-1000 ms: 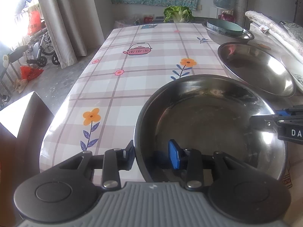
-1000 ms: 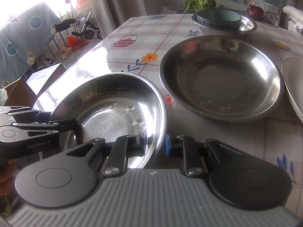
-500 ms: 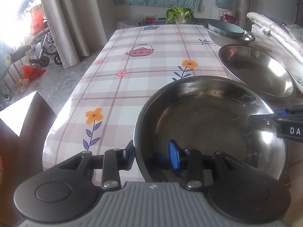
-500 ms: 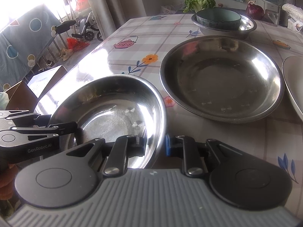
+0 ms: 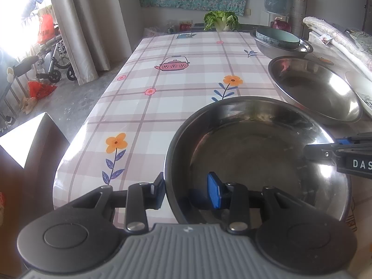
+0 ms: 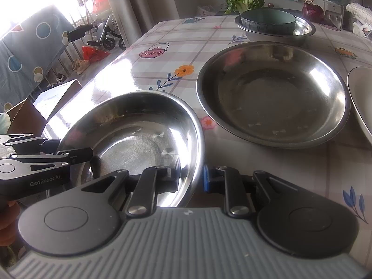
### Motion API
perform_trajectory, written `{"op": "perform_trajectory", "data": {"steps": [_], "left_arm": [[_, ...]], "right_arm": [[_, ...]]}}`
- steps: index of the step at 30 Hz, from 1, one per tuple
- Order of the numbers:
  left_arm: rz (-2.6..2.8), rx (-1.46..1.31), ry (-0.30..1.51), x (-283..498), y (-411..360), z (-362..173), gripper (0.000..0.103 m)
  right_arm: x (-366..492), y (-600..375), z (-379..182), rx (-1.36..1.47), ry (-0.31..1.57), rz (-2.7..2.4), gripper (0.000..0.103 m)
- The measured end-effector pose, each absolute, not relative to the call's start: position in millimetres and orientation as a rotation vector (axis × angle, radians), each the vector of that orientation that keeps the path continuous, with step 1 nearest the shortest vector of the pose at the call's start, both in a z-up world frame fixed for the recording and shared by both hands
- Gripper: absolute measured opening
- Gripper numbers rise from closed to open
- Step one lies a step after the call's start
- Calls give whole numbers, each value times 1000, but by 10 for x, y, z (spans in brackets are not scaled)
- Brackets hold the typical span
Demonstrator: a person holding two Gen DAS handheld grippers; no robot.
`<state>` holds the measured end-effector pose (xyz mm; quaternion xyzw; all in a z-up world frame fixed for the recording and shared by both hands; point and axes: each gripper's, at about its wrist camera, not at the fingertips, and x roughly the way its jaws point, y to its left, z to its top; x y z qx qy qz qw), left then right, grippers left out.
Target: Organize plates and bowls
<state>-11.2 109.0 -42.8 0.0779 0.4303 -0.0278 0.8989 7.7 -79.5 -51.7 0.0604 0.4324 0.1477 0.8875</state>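
Observation:
A small steel bowl (image 5: 255, 153) is held between both grippers, lifted above the table. My left gripper (image 5: 186, 190) is shut on its near-left rim, one finger outside, the blue pad inside. My right gripper (image 6: 190, 176) is shut on its right rim; the bowl shows in the right wrist view (image 6: 139, 134). A larger steel plate (image 6: 272, 93) lies on the table just beyond, also in the left wrist view (image 5: 313, 88). Farther back a teal bowl (image 6: 267, 21) sits inside another steel bowl (image 6: 302, 31).
The table (image 5: 186, 74) has a plaid floral cloth. A white plate (image 6: 360, 97) lies at the right edge. A cabbage (image 5: 220, 19) and a red onion (image 6: 312, 10) sit at the far end. A dark chair (image 5: 28, 153) stands left of the table.
The held bowl and both grippers have risen slightly and shifted a little toward the larger plate. Both grips are unchanged.

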Motion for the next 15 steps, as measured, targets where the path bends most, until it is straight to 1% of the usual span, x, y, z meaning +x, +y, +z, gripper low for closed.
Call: {"op": "perform_trajectory", "data": {"steps": [15], "left_arm": [[-50, 154, 893, -93, 1078, -455, 39]], "right_arm": [[55, -808, -526, 150, 888, 301, 19]]}}
